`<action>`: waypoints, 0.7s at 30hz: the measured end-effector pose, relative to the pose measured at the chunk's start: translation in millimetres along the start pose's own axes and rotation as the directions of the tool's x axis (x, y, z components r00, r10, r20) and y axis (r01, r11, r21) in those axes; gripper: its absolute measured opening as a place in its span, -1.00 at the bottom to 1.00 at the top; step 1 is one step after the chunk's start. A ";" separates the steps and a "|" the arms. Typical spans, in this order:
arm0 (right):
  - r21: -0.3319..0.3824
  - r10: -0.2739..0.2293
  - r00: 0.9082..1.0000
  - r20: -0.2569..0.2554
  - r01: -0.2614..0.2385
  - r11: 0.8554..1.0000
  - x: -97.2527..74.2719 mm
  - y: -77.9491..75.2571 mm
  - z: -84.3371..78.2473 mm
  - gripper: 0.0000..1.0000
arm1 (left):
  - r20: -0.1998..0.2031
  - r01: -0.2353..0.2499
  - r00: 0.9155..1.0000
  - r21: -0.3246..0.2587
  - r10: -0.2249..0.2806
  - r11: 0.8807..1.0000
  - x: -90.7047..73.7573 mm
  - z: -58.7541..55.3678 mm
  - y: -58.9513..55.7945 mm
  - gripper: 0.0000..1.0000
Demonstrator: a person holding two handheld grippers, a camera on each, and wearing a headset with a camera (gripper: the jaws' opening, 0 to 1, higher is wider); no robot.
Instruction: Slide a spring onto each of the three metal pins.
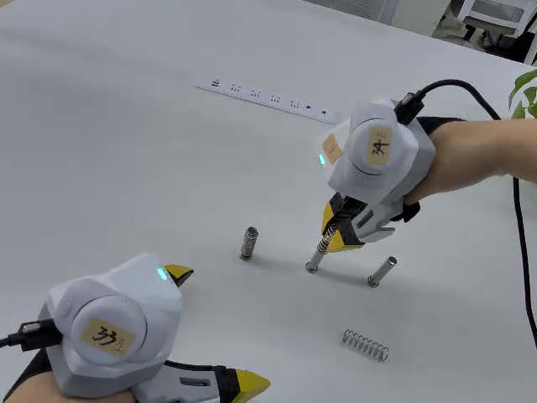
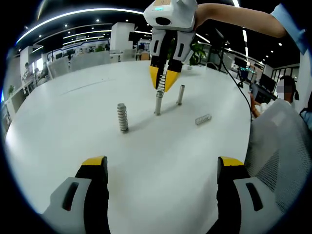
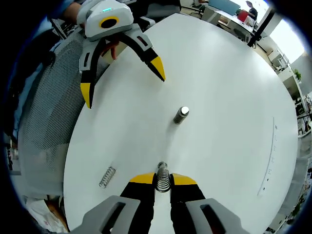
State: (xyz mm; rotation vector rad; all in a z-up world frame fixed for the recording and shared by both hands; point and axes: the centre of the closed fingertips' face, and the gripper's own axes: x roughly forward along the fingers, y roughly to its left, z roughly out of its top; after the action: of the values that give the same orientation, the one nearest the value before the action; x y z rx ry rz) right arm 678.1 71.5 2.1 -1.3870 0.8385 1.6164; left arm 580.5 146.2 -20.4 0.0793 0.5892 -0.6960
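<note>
Threading spring [image 1: 327,238] onto middle pin [image 1: 314,264]: right gripper [image 1: 342,238] jaws pinched on it, tilted to align the coil. Left gripper [image 1: 216,327] jaws wide, empty. Spare spring [image 1: 365,345] at 5 o'clock, for bare pin [image 1: 382,271]

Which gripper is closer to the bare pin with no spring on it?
Right. The right gripper holds a spring over the middle pin, just beside the bare pin. The left gripper hangs open farther back, past the finished pin.
</note>
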 end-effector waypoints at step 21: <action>0.008 0.027 0.999 -0.029 -0.027 1.000 30.2 3.7 -2.3 -0.84 | -0.005 -0.010 1.000 -0.017 0.010 1.000 -4.1 -5.1 6.7 0.80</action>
State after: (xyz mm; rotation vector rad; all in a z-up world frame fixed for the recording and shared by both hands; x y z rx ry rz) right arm 674.3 72.7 -28.2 -1.4026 0.8825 1.6153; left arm 579.7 155.0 -23.3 0.0683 0.5990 -0.6808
